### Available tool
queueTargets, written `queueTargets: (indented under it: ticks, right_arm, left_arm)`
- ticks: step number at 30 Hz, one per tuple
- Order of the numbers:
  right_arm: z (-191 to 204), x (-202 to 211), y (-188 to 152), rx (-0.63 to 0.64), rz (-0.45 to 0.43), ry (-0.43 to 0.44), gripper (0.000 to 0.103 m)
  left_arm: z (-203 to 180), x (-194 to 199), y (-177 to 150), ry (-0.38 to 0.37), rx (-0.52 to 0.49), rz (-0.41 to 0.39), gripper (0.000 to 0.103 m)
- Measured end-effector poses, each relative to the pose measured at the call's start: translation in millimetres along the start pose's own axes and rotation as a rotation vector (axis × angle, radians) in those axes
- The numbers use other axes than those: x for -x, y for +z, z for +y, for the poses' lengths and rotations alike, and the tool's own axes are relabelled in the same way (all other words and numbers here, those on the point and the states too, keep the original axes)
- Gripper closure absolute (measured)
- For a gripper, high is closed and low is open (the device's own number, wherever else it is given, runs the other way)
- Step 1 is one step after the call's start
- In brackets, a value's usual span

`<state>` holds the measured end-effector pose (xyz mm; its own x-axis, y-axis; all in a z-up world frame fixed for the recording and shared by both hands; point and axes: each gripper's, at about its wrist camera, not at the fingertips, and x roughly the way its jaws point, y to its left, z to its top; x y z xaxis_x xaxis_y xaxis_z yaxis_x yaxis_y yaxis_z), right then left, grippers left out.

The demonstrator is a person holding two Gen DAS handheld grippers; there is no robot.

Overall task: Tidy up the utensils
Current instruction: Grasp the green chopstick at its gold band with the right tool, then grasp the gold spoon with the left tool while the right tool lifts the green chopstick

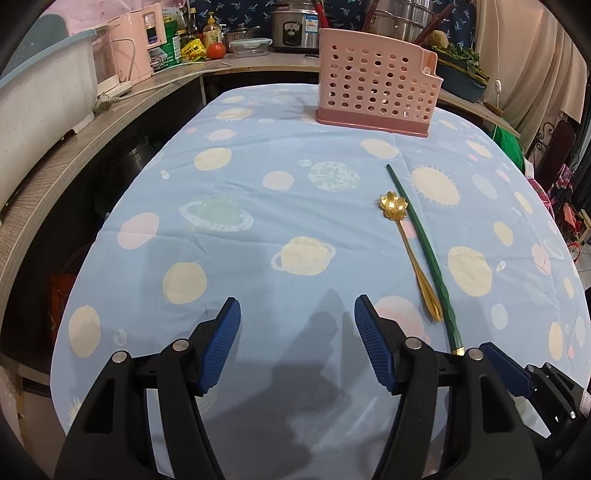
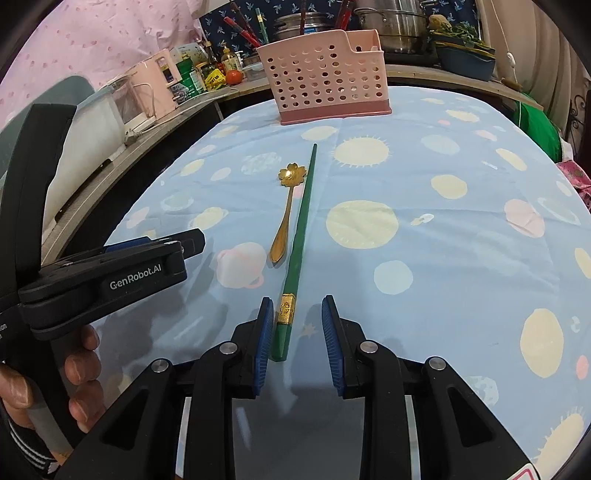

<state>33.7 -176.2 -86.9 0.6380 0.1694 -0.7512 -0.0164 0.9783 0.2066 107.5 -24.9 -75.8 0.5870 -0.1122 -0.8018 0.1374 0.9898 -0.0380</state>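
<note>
Straddling the faceted green chopstick (image 2: 300, 236) beside a flower-bowled gold spoon (image 2: 288, 206), right gripper (image 2: 297, 325) jaws gape; left gripper (image 1: 297, 325) likewise.

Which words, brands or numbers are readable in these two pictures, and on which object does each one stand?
"GenRobot.AI": white letters on the side of the left gripper, in the right wrist view.
Bottles and packets on the counter: labels too small and blurred to read.
Rice cooker: blue label, unreadable.
Gold band on the green chopstick: embossed pattern, not legible.
Pink holder, gold spoon: no text.
</note>
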Motion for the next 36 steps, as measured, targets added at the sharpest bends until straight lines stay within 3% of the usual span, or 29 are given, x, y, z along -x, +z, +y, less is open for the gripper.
queueTargets:
  ticks: [5, 12, 24, 31, 33, 36]
  right_arm:
    - [3.9, -1.4, -1.7, 0.036, -0.010, -0.026, 0.077]
    - [-0.3, -0.1, -4.5, 0.052, -0.030, -0.071, 0.096]
    - [-48.4, 10.1, -1.0, -0.117, -0.055, -0.085, 0.096]
    - [-61.6, 13.2, -2.2, -0.156, -0.065, -0.080, 0.096]
    - [-61.9, 13.0, -3.2, -0.154, -0.067, -0.080, 0.096]
    - [-63.3, 13.2, -3.6, -0.158, -0.069, -0.073, 0.096]
  left_arm:
    - [0.7, -1.8, -1.7, 0.002, 0.003, 0.006, 0.037]
    - [-2.1, -2.0, -2.5, -0.008, -0.005, 0.010, 0.035]
    - [-31.5, 1.1, 0.5, -0.076, -0.043, 0.004, 0.020]
    - [-58.9, -12.5, 2.5, -0.100, -0.091, 0.011, 0.021]
    - [-63.1, -18.1, 2.2, -0.107, -0.098, 0.025, 0.034]
    - [-67.0, -19.6, 1.0, -0.094, -0.114, 0.015, 0.039]
